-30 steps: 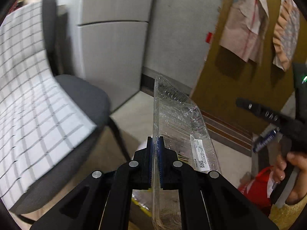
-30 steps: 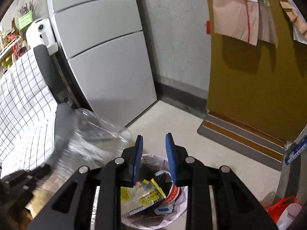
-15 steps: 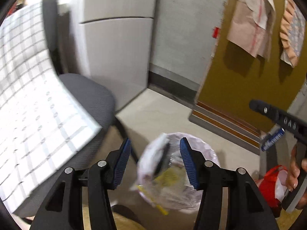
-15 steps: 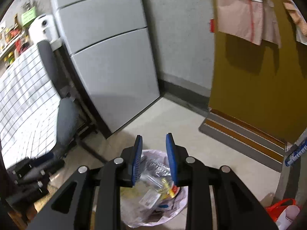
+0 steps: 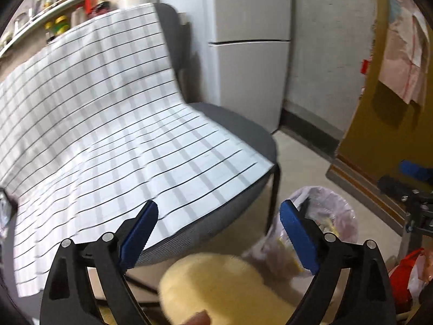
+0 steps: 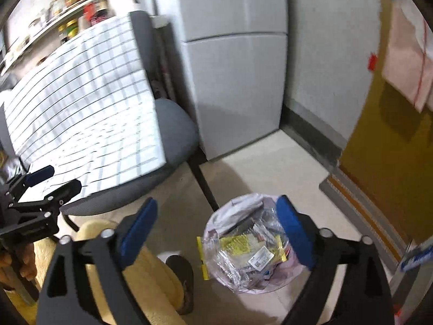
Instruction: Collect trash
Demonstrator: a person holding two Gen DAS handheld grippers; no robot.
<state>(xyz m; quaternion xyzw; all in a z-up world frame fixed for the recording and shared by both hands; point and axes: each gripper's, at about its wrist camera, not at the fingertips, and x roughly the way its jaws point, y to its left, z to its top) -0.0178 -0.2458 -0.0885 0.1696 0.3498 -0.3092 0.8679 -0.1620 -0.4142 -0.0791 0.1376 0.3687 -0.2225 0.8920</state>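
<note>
A bin lined with a pale pink bag [image 6: 259, 284] stands on the floor beside the chair leg. A clear plastic tray [image 6: 243, 254] lies on top of the wrappers inside it. My right gripper [image 6: 216, 230] hangs above and in front of the bin, its jaws opening wide with nothing between them. My left gripper [image 5: 217, 227] is farther left, over the chair's front edge; its jaws are also opening and hold nothing. In the left wrist view the bin [image 5: 333, 211] shows blurred at lower right. Each gripper shows in the other's view: left gripper [image 6: 54, 181], right gripper [image 5: 392, 173].
A grey chair [image 6: 176, 135] draped with a white checked cloth [image 5: 108, 135] stands left of the bin, its dark leg [image 6: 205, 187] close to the rim. A white fridge [image 6: 238, 67] and an ochre door [image 6: 392, 149] lie behind. The person's yellow trouser leg [image 6: 154, 279] and slipper are near.
My left gripper let go of the clear tray, which now lies in the bin. Both grippers opened wide, pulled back and turned left toward the chair.
</note>
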